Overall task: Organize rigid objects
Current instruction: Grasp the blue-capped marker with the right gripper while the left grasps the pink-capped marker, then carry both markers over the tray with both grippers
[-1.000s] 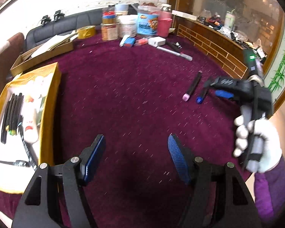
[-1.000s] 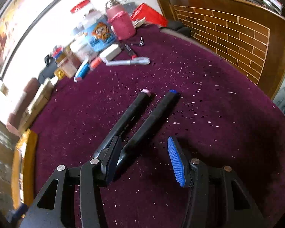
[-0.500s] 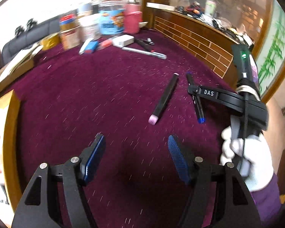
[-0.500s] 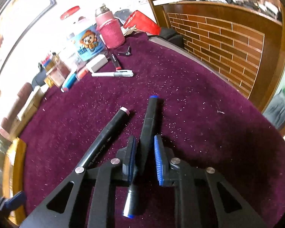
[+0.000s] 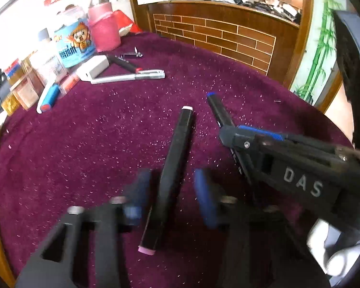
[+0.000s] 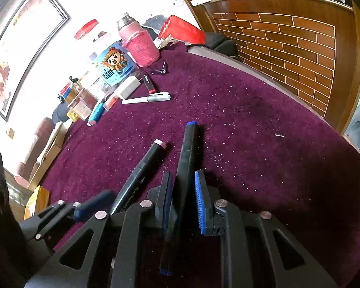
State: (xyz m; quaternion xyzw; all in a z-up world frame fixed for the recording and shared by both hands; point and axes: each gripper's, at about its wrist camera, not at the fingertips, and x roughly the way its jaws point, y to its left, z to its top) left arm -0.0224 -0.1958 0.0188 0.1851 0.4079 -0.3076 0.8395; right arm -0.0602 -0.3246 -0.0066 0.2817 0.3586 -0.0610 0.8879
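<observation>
Two black markers lie side by side on the purple cloth. The pink-capped marker (image 5: 172, 172) lies between the fingers of my left gripper (image 5: 171, 192), which is open around it, with gaps on both sides. It also shows in the right wrist view (image 6: 141, 170). My right gripper (image 6: 183, 201) is shut on the blue-capped marker (image 6: 183, 180). In the left wrist view that marker (image 5: 218, 111) runs into the right gripper's fingers (image 5: 237, 136).
At the far edge stand a pink cup (image 5: 104, 32), a blue cartoon jar (image 5: 75, 43), small boxes (image 5: 26, 88), a white box (image 5: 93, 70), a silver pen (image 5: 129, 77), a red-tipped marker (image 5: 124, 63) and nail clippers (image 5: 132, 54). A brick-patterned wooden counter (image 5: 216, 33) borders the table behind.
My left gripper moved forward and right until its fingers straddle the pink-capped marker. My right gripper closed on the blue-capped marker about half a second ago and still holds it.
</observation>
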